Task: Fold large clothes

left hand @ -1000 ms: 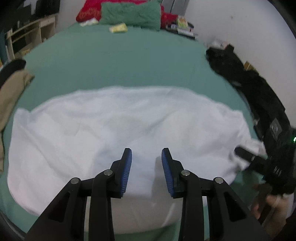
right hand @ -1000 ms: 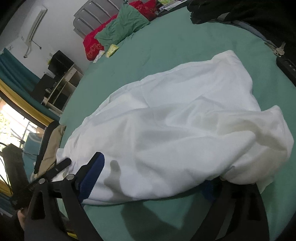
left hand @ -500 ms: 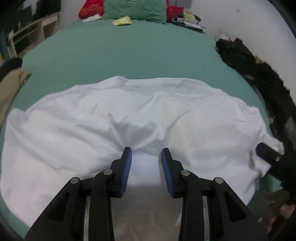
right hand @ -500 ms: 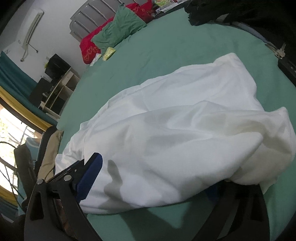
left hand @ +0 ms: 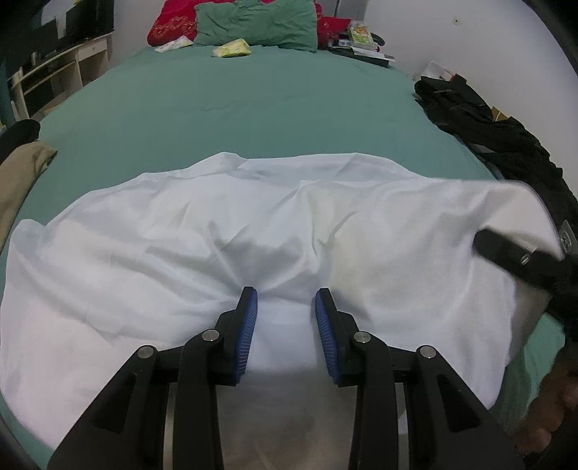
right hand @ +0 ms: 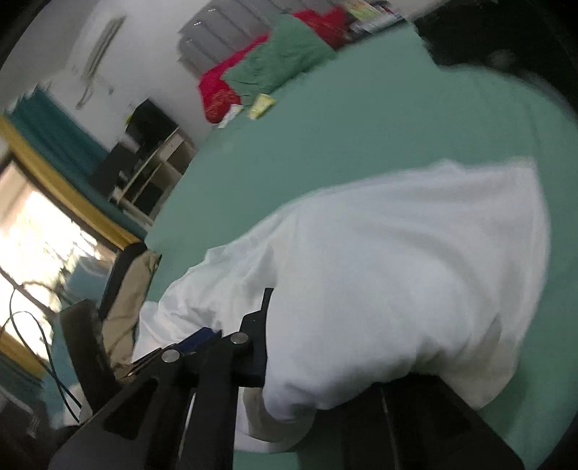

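In the left view the left gripper (left hand: 285,302), jaws apart, has pushed into the white garment (left hand: 216,231) on the bed (left hand: 253,105), bunching it, while the blurred right view shows the right gripper (right hand: 289,347), grip unclear, swinging cloth over, so a fold seems under way.

- Bed (left hand: 274,108) with a green sheet.
- Green pillow (left hand: 256,21) at the far end, red pillow (left hand: 169,23) just left of it.
- Yellow packet (left hand: 233,50) near the pillows.
- Black clothes (left hand: 484,123) heaped along the right edge.
- Tan garment (left hand: 21,173) at the left edge.
- Shelf (left hand: 50,77) far left.
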`<state>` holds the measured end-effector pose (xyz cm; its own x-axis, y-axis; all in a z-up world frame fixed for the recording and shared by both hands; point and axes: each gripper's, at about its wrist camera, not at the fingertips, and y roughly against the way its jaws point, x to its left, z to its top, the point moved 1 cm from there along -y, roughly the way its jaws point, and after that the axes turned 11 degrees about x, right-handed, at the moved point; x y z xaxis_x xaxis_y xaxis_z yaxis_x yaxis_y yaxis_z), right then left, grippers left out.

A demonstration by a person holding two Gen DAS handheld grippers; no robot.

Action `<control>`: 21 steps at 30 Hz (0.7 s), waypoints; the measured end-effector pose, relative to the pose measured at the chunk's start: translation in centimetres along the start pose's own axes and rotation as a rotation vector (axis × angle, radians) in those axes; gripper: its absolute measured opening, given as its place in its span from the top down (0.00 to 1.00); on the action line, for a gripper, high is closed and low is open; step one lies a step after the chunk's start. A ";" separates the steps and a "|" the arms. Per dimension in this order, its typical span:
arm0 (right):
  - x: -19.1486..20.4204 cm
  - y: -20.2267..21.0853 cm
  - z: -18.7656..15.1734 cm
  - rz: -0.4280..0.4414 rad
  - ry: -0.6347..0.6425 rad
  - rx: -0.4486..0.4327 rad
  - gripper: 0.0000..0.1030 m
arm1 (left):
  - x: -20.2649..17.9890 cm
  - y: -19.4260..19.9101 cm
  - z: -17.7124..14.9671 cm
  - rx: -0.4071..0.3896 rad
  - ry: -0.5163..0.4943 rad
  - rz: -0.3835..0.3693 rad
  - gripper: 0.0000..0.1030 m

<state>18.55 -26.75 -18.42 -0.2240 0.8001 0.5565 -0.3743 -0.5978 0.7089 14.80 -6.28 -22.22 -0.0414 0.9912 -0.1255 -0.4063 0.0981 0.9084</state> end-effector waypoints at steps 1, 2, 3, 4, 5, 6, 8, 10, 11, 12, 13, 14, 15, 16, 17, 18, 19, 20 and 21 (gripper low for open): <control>1.2 0.1 0.2 -0.035 0.044 -0.003 0.87 | 0.0 0.0 -0.1 0.001 -0.003 -0.003 0.66; 2.2 0.3 0.3 -0.060 0.080 -0.003 0.87 | -0.1 -0.1 -0.1 0.004 -0.005 -0.008 0.66; 3.4 0.3 0.5 -0.087 0.119 -0.004 0.88 | 0.1 0.0 0.0 0.011 -0.008 -0.019 0.66; 4.4 0.4 0.6 -0.121 0.156 -0.005 0.88 | 0.3 0.1 0.1 0.020 -0.005 -0.034 0.66; 5.3 0.3 0.6 -0.151 0.190 -0.006 0.88 | 0.7 0.3 0.3 0.033 0.001 -0.060 0.66; 6.2 0.2 0.7 -0.179 0.219 -0.003 0.88 | 1.2 0.6 0.6 0.049 0.009 -0.089 0.66; 7.9 -0.2 0.7 -0.233 0.273 0.007 0.88 | 2.3 1.9 0.9 0.061 0.018 -0.136 0.66; 9.3 -0.8 0.6 -0.282 0.316 0.018 0.88 | 3.7 4.0 0.8 0.024 0.004 -0.144 0.66; 9.9 -1.1 0.6 -0.303 0.334 0.026 0.88 | 4.5 5.2 0.7 0.001 -0.008 -0.134 0.66; 10.8 -1.5 0.5 -0.320 0.356 0.037 0.88 | 5.6 6.5 0.5 -0.020 -0.019 -0.121 0.66; 11.6 -1.9 0.5 -0.334 0.378 0.047 0.88 | 6.7 7.4 0.3 -0.031 -0.023 -0.112 0.66; 12.5 -2.3 0.3 -0.345 0.401 0.055 0.88 | 8.1 8.4 0.1 -0.036 -0.017 -0.102 0.66; 13.4 -2.6 0.1 -0.351 0.428 0.061 0.88 | 9.3 9.0 0.0 -0.035 -0.005 -0.092 0.66; 14.2 -2.9 -0.1 -0.352 0.448 0.069 0.88 | 10.5 9.5 -0.2 -0.034 0.007 -0.086 0.66; 15.0 -3.5 -0.2 -0.351 0.463 0.081 0.88 | 12.0 10.1 -0.4 -0.032 0.020 -0.081 0.66; 15.8 -4.2 -0.5 -0.351 0.483 0.100 0.87 | 13.5 10.7 -0.7 -0.033 0.035 -0.069 0.66; 16.6 -4.9 -0.7 -0.350 0.502 0.116 0.87 | 15.1 11.2 -1.1 -0.031 0.047 -0.052 0.66; 17.3 -5.5 -1.0 -0.346 0.517 0.132 0.87 | 16.7 11.7 -1.5 -0.033 0.059 -0.040 0.66; 18.0 -6.3 -1.3 -0.340 0.533 0.151 0.87 | 17.7 12.0 -1.6 -0.035 0.068 -0.030 0.66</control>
<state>15.72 -8.54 -13.42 -0.5453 0.8378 0.0264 -0.3813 -0.2760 0.8823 7.76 12.34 -14.21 -0.0905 0.9794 -0.1803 -0.4401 0.1231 0.8895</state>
